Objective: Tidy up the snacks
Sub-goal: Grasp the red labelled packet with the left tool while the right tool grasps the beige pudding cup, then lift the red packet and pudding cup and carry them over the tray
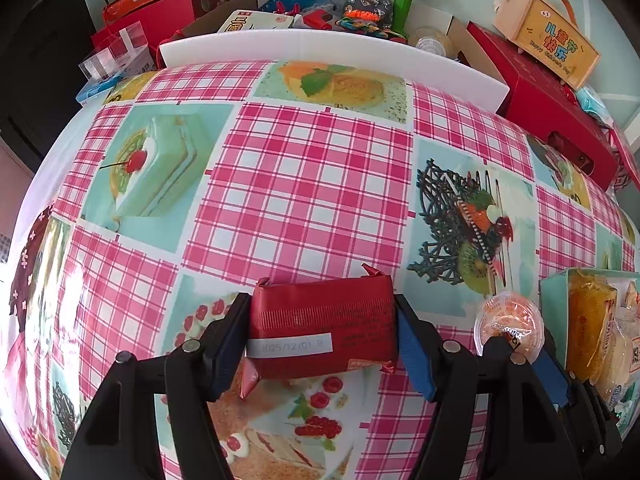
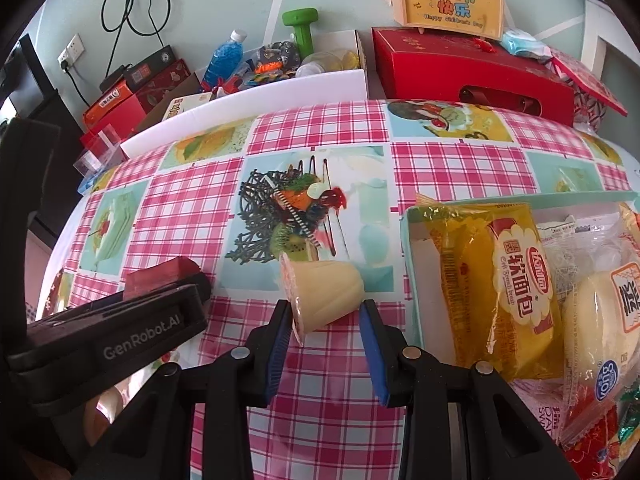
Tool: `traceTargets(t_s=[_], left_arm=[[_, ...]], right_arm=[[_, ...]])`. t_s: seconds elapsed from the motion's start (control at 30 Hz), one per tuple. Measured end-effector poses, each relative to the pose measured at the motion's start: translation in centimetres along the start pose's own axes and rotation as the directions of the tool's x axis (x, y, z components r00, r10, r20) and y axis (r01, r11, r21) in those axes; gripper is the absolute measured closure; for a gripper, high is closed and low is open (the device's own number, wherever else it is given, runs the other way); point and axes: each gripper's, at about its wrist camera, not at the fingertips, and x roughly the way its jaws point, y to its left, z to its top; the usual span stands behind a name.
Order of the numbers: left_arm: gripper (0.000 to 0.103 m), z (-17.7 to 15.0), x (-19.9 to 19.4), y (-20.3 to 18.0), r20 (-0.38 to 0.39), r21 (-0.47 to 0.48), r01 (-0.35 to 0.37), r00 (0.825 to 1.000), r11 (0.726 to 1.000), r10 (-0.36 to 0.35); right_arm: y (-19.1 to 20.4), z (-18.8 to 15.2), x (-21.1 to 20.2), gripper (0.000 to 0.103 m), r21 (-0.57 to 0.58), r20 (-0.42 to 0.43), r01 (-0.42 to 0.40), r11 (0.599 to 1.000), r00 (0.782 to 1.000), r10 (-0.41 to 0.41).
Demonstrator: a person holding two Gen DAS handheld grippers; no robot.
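Pink-checked cloth with dessert prints covered the desk (image 1: 304, 168), clutter of boxes along its far edge. At right sat a pale snack box (image 2: 412, 280) holding a yellow bread packet (image 2: 504, 280) and other wrapped snacks. Left tongs (image 1: 322, 334) straddled a red wrapped snack (image 1: 322, 320) lying on the cloth, pads against both its ends. Right tongs (image 2: 326, 318) gripped a jelly cup (image 2: 324, 292) tipped on its side, just left of the box.

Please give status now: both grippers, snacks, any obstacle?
Left hand-held gripper around red packet. Right hand-held gripper shut on jelly cup. Snack box beside it, path clear.
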Motion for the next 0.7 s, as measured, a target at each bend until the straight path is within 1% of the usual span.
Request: traceTargets(t_s=[0.1,0.2,0.27,0.3,0.4,0.53,0.7], left_arm=[[0.033,-0.1,-0.1,0.0,0.001,0.008,-0.002,1.000,1.000,0.002],[0.033,-0.1,-0.2,-0.1,0.001,0.009,-0.001,1.000,1.000,0.001],[0.033,0.0,-0.2,0.0,0.000,0.004,0.005,1.000,1.000,-0.005],[0.033,0.0,-0.2,0.0,-0.001,0.002,0.008,1.000,1.000,-0.008],[0.033,0.2,-0.1,0.4,0.000,-0.014,0.017,1.000,1.000,-0.017],[0.033,0.4,0.0,1.2,0.005,-0.042,0.023,1.000,0.999,-0.023],[0.034,0.5,0.0,2.1,0.006,-0.061,0.035,0.999,0.998,-0.034]], right_arm=[[0.0,0.1,0.1,0.066,-0.004,0.006,-0.003,1.000,1.000,0.003],[0.0,0.3,0.1,0.063,-0.011,0.013,-0.005,1.000,1.000,0.005],[0.1,0.4,0.2,0.059,-0.011,0.019,-0.014,1.000,1.000,0.015],[0.1,0.4,0.2,0.055,-0.012,0.022,-0.023,1.000,0.999,0.024],[0.2,0.6,0.3,0.053,-0.010,0.030,-0.033,0.999,0.999,0.033],[0.4,0.8,0.5,0.047,-0.008,0.048,-0.036,0.999,0.998,0.037],[0.8,1.0,0.8,0.046,-0.013,0.075,-0.021,1.000,0.997,0.022]])
